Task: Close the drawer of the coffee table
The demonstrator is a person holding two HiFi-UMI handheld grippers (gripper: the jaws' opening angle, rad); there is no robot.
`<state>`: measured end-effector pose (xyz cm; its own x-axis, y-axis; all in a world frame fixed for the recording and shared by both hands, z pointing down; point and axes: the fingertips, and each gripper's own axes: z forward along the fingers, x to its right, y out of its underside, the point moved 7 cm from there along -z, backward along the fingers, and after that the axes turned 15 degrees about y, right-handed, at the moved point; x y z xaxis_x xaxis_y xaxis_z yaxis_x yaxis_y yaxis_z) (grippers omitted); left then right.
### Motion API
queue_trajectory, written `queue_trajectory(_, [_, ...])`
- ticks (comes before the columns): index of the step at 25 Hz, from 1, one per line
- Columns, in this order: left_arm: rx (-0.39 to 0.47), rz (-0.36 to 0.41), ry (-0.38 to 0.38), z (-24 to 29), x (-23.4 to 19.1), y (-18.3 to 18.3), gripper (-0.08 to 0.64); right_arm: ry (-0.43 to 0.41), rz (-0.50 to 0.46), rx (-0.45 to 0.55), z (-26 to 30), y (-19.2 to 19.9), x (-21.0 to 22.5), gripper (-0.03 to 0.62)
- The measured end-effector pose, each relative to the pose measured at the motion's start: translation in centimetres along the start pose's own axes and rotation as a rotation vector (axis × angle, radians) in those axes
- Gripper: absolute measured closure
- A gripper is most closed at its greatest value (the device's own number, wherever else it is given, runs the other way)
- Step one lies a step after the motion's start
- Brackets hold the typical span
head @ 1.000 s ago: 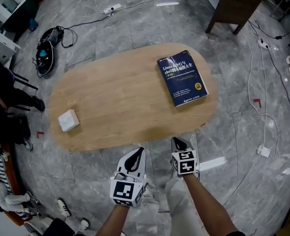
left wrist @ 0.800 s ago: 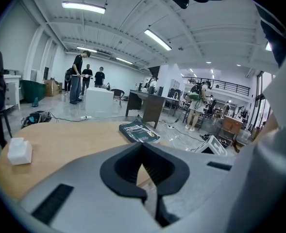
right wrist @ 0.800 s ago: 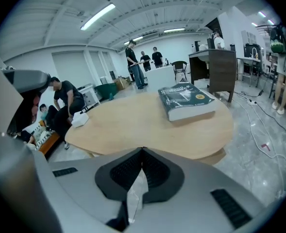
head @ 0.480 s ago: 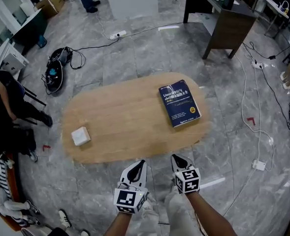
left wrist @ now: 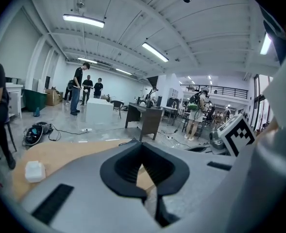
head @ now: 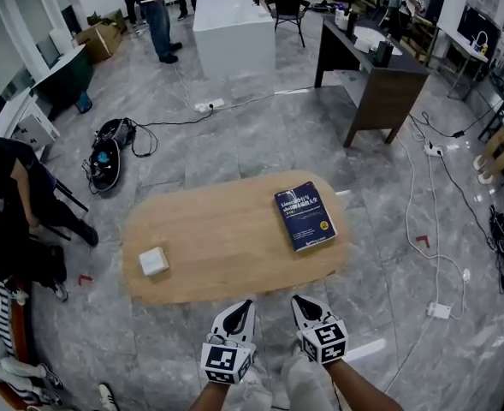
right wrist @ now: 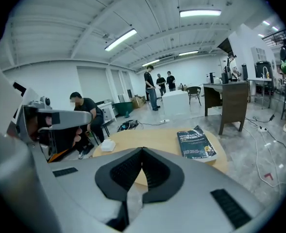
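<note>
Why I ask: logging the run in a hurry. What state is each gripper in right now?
Left gripper: closed, holding nothing.
Right gripper: closed, holding nothing.

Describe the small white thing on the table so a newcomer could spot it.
Find the oval wooden table in the middle of the room. Near its left end lies a small white box, alone; the only other thing on top, a big dark blue book, sits toward the right end.
</note>
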<state>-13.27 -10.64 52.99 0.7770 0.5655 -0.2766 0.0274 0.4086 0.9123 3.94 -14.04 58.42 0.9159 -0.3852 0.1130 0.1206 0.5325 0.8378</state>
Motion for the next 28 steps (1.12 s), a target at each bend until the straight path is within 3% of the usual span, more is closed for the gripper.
queue_trajectory(15, [0.124, 0.086, 0.042, -8.0, 4.4, -8.5, 0.561, -0.063, -0.072, 0.225, -12.1, -10.8, -6.6, 0.581])
queue_trajectory(28, [0.226, 0.162, 0.109, -16.4, 7.0, -13.6, 0.561, -0.103, -0.156, 0.361, -19.9, -15.7, -13.7, 0.581])
